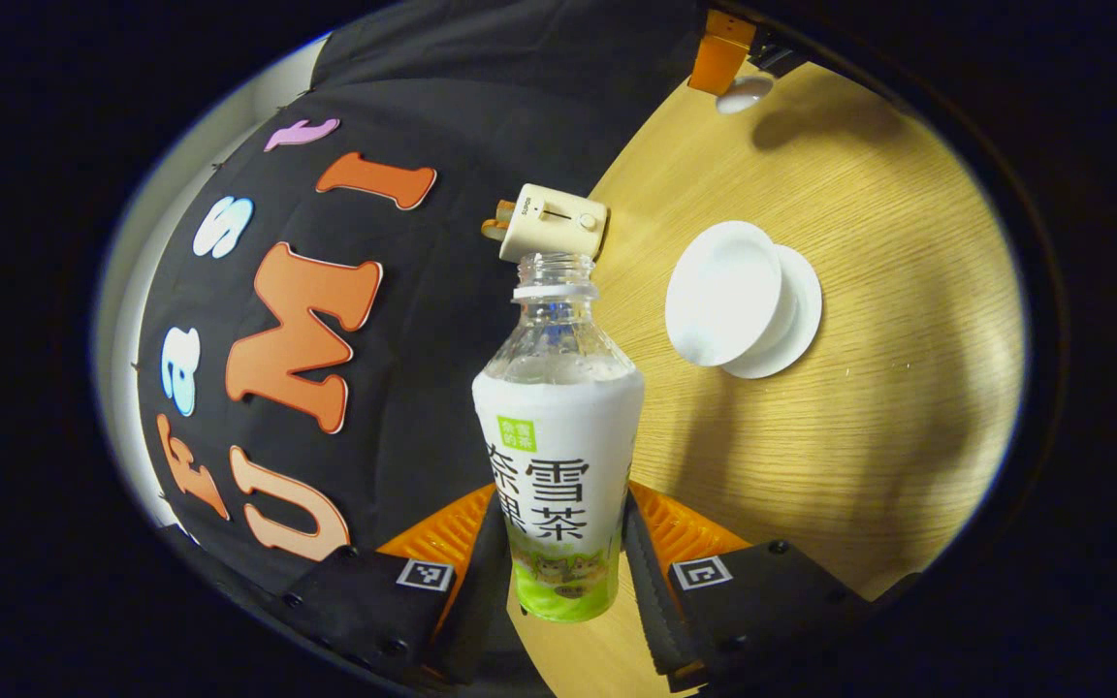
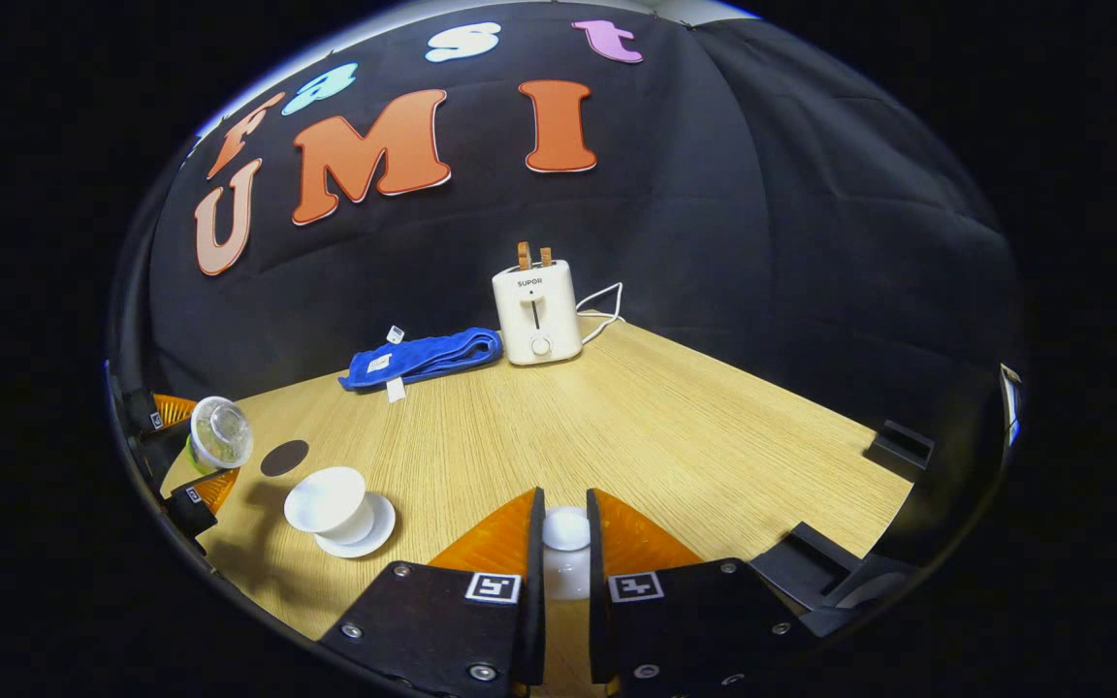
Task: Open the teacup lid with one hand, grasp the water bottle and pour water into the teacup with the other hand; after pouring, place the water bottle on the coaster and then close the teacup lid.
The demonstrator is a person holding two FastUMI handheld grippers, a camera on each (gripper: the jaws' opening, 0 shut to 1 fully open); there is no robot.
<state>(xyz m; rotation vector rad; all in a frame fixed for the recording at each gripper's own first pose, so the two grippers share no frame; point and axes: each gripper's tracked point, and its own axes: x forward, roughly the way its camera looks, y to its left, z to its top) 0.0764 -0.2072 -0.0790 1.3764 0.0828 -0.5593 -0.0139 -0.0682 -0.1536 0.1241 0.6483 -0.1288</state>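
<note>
1. L gripper (image 1: 558, 572): fingers closed onto the bottle (image 1: 558, 456) at its lower labelled body, one pad per side. Bottle cap off, neck open, tipped toward the cup side.
2. R gripper (image 2: 563, 557): fingers nearly together, pinching the lid (image 2: 566, 529) by its small white knob. Lid is held up off the table (image 2: 675, 427), well apart from the cup.
3. Cup (image 1: 728, 291) sits uncovered on its saucer (image 1: 791, 320), on the table just right of the bottle mouth in the left gripper view. In the right gripper view the cup is low left, with the bottle above and left of it.
4. Coaster (image 2: 284, 458): dark round disc on the table just behind the cup, bare.
5. Judgement: pour step in hand. Can't tell if water is leaving the neck yet.
6. Handling, bottle: thin soft plastic, partly full so fairly light. It'll dent if squeezed hard, and the label sleeve looks slick. Low grip is OK for tipping, but weight shifts toward the neck as it tilts.
7. Handling, lid and cup: prob. porcelain, stiff, smooth, chips easily. Knob is the only good hold; set it down gently, centred on the rim.
8. Background: toaster (image 2: 536, 312), blue towel (image 2: 423, 357), both far from the work.
</note>
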